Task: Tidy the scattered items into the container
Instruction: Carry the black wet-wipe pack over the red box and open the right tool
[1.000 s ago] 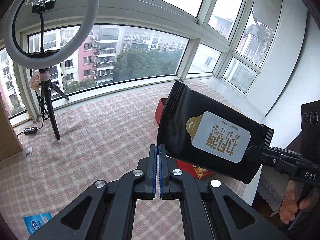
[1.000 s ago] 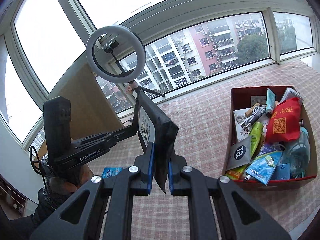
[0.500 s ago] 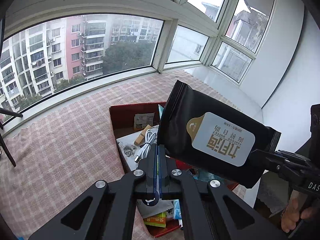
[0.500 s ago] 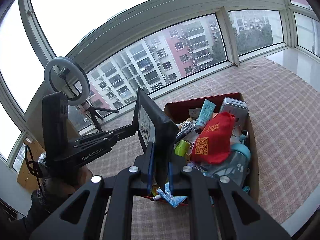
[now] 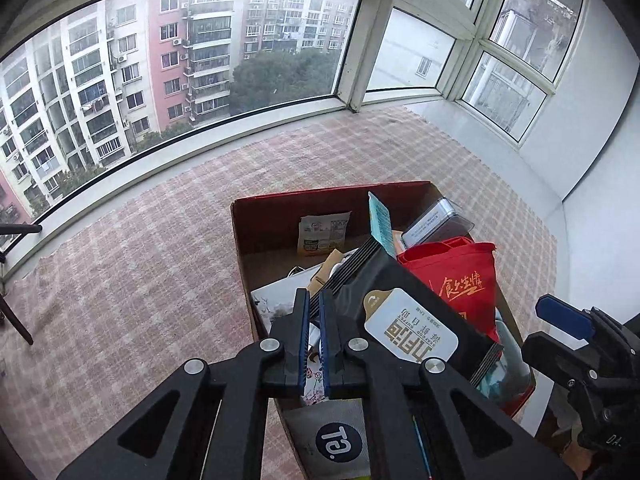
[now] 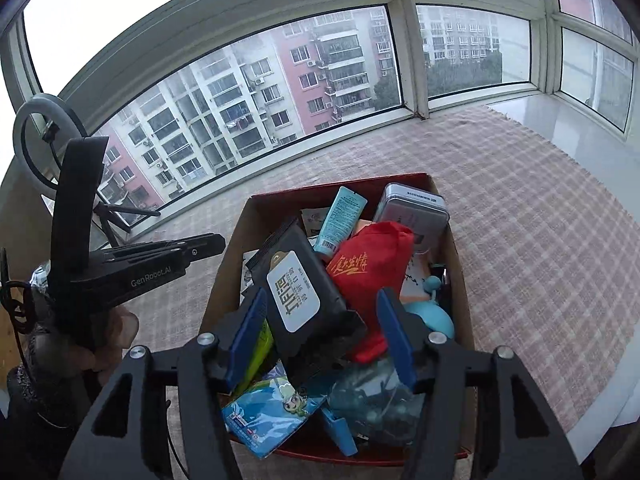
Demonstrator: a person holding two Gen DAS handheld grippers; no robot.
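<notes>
**A:** Where is the black pouch, and what are your claws doing?

**B:** The black pouch [image 6: 304, 292] lies in the red cardboard box [image 6: 460, 280], tilted on top of the pile with its white label up. My right gripper [image 6: 320, 332] hangs above it with its blue pads spread wide, one on either side of the pouch's near end; I can't tell whether either pad touches it. My left gripper [image 5: 314, 340] has its jaws almost together with only a thin slit between them, gripping nothing. In its own view the tips sit just beside the pouch's [image 5: 404, 312] ridged end, over the box [image 5: 256, 232].

**A:** What else is crowding the box?

**B:** A red cloth bag [image 6: 372, 264] with gold lettering lies against the pouch's right side. Behind them stand a light blue tube [image 6: 340, 220] and a silver tin [image 6: 412, 212]. Below my right pads there's a blue cartoon packet [image 6: 272, 408], a clear bluish bottle [image 6: 376, 400] and a green-yellow thing half hidden under the left pad. From the left wrist I also see a grey sachet with a round dark logo [image 5: 336, 436] at the near edge.

**A:** And outside the box?

**B:** It sits on a pink checked cloth [image 6: 540, 240] by the bay window. A ring light on a tripod [image 6: 40, 140] stands off to the left, behind my left gripper's handle.
</notes>
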